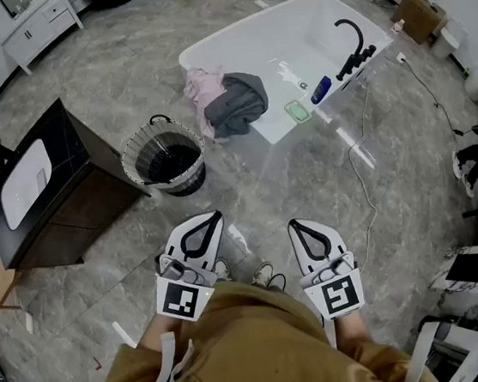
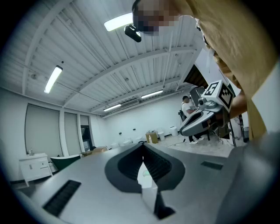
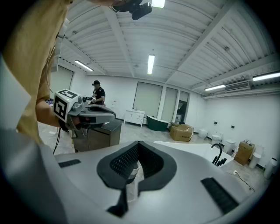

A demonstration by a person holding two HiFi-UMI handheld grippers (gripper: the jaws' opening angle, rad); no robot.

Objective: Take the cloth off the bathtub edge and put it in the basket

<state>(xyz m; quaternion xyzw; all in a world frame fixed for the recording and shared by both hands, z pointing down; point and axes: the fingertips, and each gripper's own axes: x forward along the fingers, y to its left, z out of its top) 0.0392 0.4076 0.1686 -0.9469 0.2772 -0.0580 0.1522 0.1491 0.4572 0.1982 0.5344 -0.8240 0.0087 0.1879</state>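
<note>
A pink cloth (image 1: 204,90) and a dark grey cloth (image 1: 239,104) lie bunched together over the near edge of the white bathtub (image 1: 289,37). The round wire basket (image 1: 164,159) with its dark liner stands on the floor just left of them. Both grippers are held low in front of me, well short of tub and basket. My left gripper (image 1: 215,215) is shut with nothing in it, its tips meeting (image 2: 142,145). My right gripper (image 1: 295,223) is shut and empty too (image 3: 138,143). The right gripper view shows the bathtub (image 3: 192,151) ahead; the cloths do not show there.
A dark cabinet with a white basin (image 1: 44,188) stands left of the basket. On the tub rim are a black faucet (image 1: 350,42), a blue bottle (image 1: 320,89) and a green dish (image 1: 297,111). A white cable (image 1: 361,162) trails over the floor. A person (image 3: 97,94) stands far off.
</note>
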